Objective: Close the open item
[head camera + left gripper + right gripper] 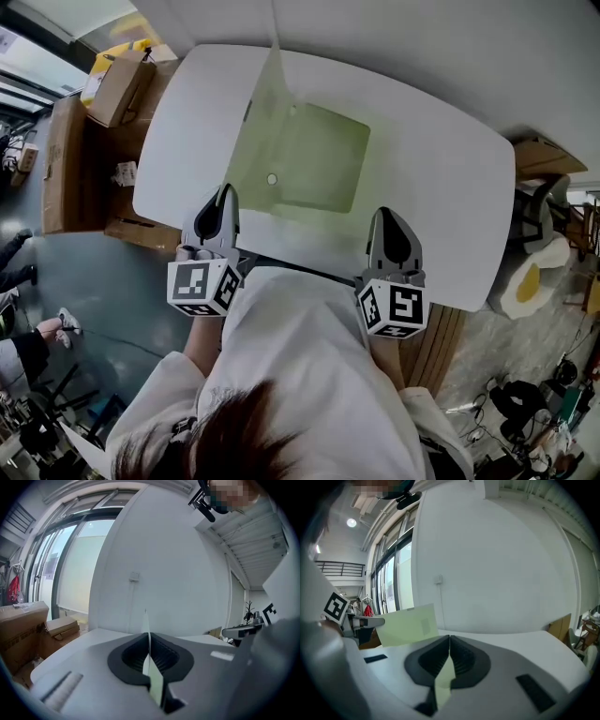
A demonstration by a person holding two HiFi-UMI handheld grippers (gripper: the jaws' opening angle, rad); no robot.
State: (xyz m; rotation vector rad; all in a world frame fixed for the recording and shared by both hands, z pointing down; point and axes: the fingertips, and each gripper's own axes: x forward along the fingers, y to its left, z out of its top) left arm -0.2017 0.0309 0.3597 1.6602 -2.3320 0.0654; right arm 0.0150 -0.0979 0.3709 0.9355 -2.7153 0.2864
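Item: green folder, open on the white table, at our twelve o'clock. Left gripper is clamped on its raised flap at seven o'clock. Right gripper pinches the folder at five o'clock. Hazard, we judge: a hasty swing could slip or crease the thin flap.

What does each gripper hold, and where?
Both pinch the green folder: left gripper the raised cover at its edge, right gripper the lower sheet at its near edge.

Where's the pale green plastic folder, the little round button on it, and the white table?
pale green plastic folder (323,155), head view, its flat middle panel
small round snap button (271,178), head view, the button's centre
white table (441,187), head view, bare top right of the folder
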